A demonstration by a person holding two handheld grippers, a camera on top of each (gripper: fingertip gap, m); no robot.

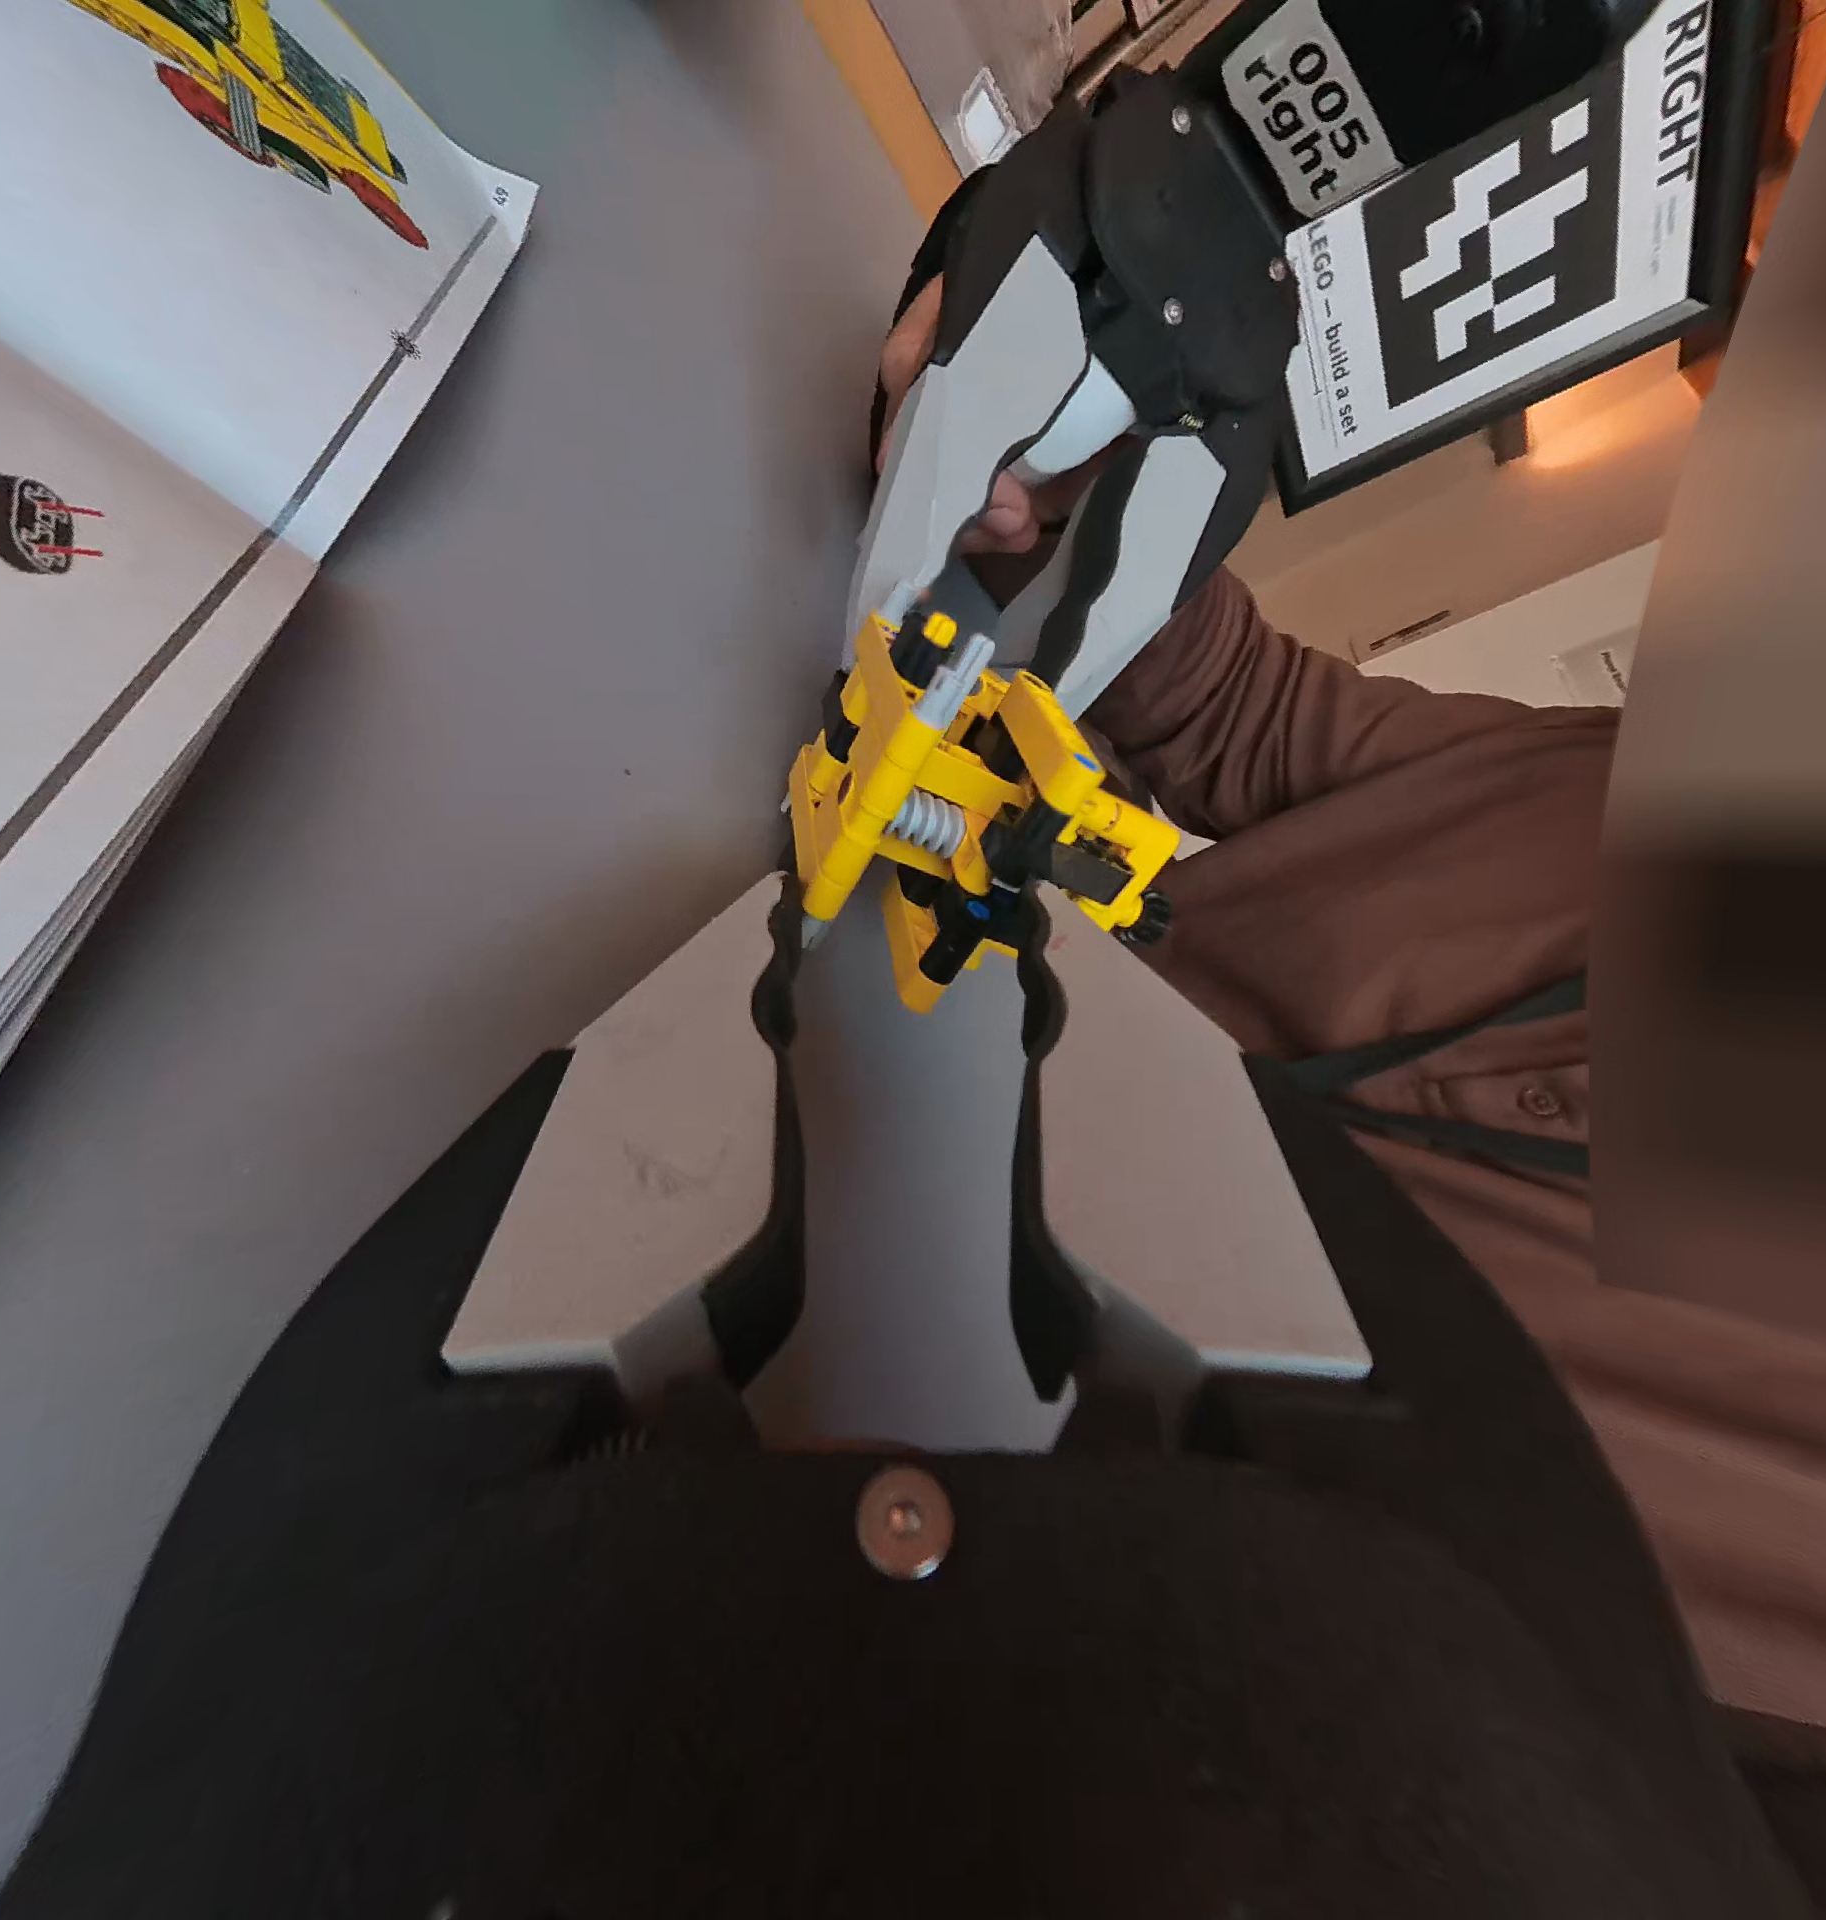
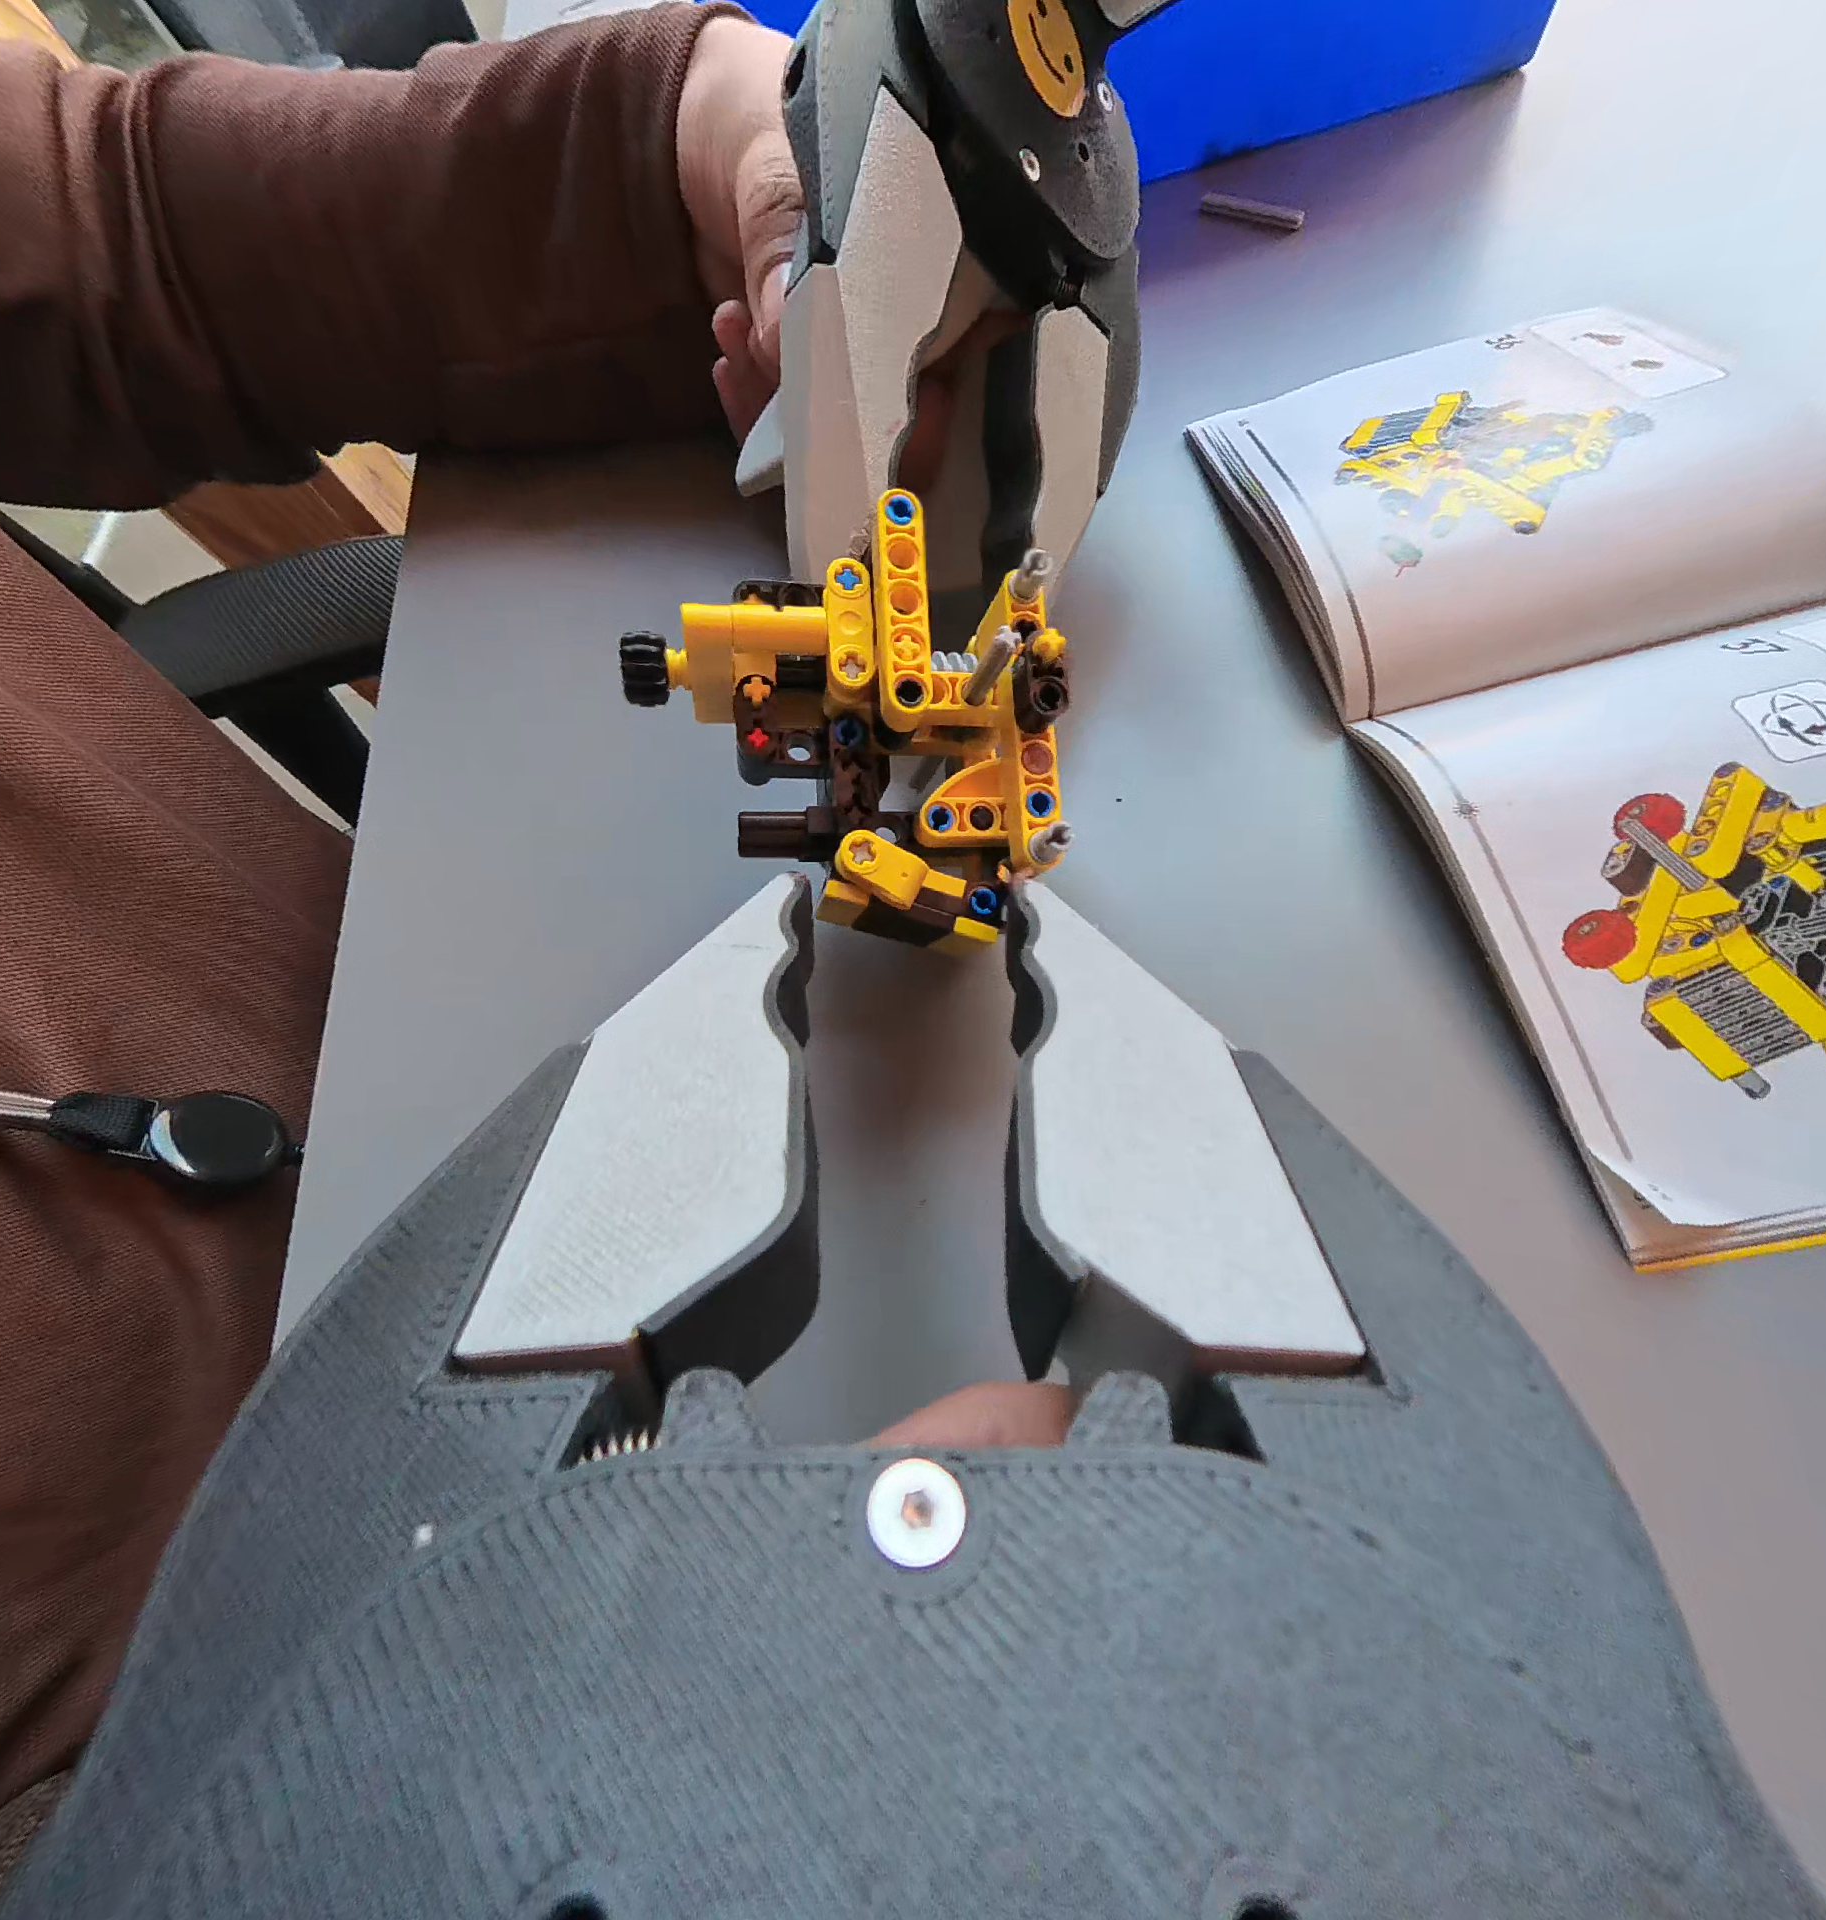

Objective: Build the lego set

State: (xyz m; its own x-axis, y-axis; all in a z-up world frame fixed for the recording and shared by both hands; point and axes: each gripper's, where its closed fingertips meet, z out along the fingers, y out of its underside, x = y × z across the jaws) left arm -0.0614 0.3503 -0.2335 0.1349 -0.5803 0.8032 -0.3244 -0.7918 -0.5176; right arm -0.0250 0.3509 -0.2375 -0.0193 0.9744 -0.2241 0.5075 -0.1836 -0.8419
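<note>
Between the two grippers, in the left wrist view, the yellow model [image 1: 966,805] hangs above the grey table [image 1: 597,582], its long axis running away from the camera. The left gripper [image 1: 904,909] has its jaws partly apart and clamped on the model's near end; the right gripper [image 1: 976,665] meets the far end, but its grip cannot be judged here. A manual [image 1: 161,436] lies well apart.

From the right wrist view, the right gripper [image 2: 909,899] is partly open, tips flanking and apparently pinching the model's [image 2: 888,717] near end. The left gripper [image 2: 976,561] holds the far end. Both hands are equally near, so either could turn it.
</note>
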